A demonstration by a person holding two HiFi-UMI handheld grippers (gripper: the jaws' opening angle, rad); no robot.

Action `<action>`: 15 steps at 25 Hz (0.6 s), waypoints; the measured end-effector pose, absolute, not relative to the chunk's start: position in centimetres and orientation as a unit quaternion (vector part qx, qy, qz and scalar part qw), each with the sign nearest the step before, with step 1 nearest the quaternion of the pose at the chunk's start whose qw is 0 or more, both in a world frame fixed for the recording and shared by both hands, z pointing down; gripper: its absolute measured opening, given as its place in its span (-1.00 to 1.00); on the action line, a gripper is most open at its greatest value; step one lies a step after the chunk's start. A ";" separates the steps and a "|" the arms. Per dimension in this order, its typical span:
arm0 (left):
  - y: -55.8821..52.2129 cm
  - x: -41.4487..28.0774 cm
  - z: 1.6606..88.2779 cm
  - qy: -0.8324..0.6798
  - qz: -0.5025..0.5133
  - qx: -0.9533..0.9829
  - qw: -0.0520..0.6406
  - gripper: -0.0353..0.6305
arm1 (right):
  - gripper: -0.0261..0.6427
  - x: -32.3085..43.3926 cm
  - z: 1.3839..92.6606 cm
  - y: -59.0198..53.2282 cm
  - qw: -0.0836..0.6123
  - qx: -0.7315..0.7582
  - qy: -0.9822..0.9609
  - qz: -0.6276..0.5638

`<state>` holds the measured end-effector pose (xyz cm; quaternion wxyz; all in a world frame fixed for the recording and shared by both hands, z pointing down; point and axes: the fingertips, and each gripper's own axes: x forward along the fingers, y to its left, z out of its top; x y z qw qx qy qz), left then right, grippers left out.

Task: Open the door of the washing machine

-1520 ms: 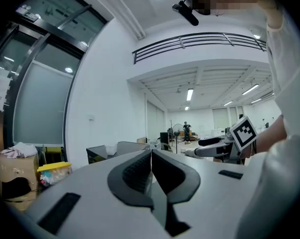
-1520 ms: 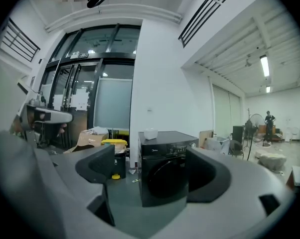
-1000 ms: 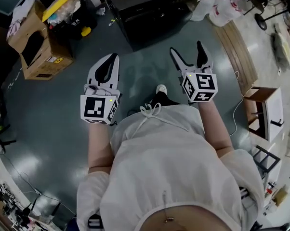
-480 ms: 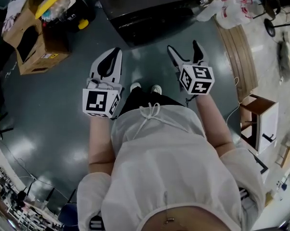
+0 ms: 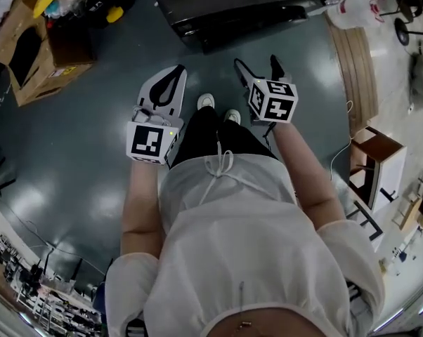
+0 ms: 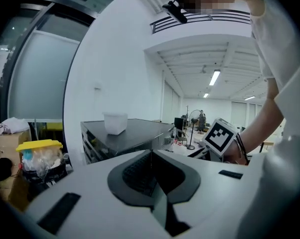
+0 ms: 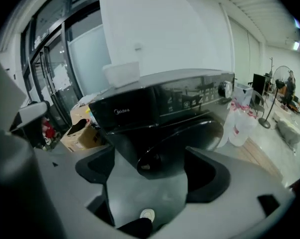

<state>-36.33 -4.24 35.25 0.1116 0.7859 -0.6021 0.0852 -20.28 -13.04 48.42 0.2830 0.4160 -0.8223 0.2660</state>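
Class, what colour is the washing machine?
The washing machine is black; clearest in the right gripper view.

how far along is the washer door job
Done: nothing yet; the door of the washing machine looks shut. In hand: the right tongs are open and aimed at the door, not touching it; the left tongs are shut on nothing. Left: reach the door, grip it and pull it open.

floor point(image 5: 78, 153): dark, glossy | on it: washing machine point(image 5: 246, 5); cardboard box point(image 5: 53, 76); wooden board point(image 5: 358, 55)
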 end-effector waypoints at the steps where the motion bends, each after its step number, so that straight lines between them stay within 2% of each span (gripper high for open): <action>1: -4.5 -37.0 36.2 -0.600 0.090 0.786 0.119 -0.82 | 0.40 -21.0 49.8 -13.2 0.289 0.420 -0.814 0.277; 7: -4.6 -40.1 42.1 -0.586 0.121 0.784 0.166 -0.82 | 0.38 -24.7 57.6 -13.1 0.334 0.442 -0.768 0.322; 15: -4.6 -42.5 46.9 -0.588 0.124 0.773 0.200 -0.82 | 0.25 -26.8 64.4 -15.0 0.361 0.486 -0.707 0.364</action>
